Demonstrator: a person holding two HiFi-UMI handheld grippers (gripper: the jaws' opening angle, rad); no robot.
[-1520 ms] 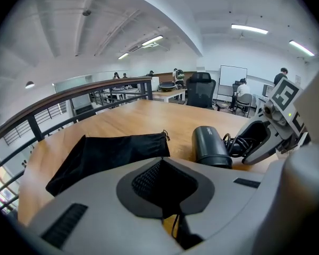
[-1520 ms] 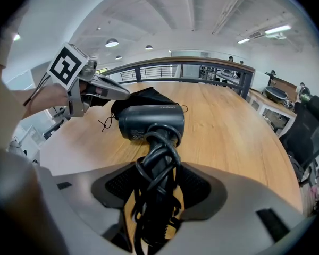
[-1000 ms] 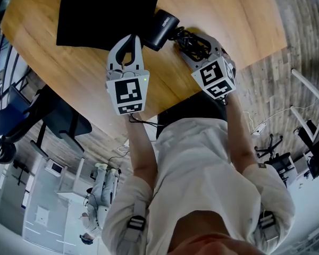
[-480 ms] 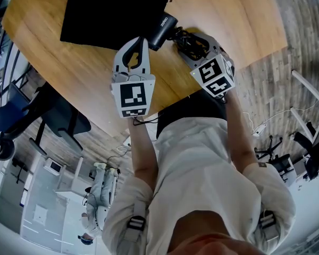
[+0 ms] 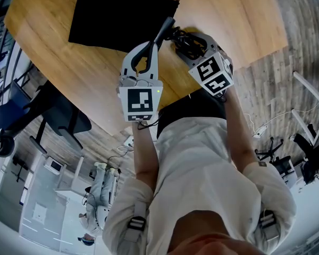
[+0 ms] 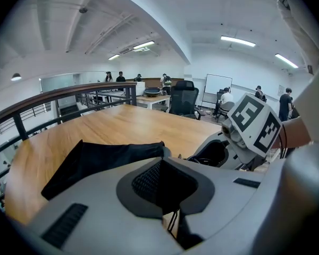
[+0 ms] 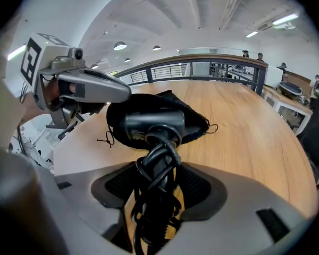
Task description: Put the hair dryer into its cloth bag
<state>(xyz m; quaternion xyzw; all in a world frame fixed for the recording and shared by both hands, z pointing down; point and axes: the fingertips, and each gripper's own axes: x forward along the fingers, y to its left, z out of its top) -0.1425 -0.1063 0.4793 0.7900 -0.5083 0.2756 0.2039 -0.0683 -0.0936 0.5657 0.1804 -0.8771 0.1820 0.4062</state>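
Both jaws clenched: left gripper (image 5: 154, 42) on cloth bag (image 5: 122, 15), right gripper (image 5: 190, 42) on hair dryer (image 7: 149, 124) handle, barrel crosswise.

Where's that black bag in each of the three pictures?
Head view: bag at the top, left of centre.
Left gripper view: bag left of middle, on the table.
Right gripper view: bag in the centre, around the dryer head.
Shared landmark: the wooden table.

Bright, even ceiling lights (image 6: 237, 40), strong fisheye warp at edges
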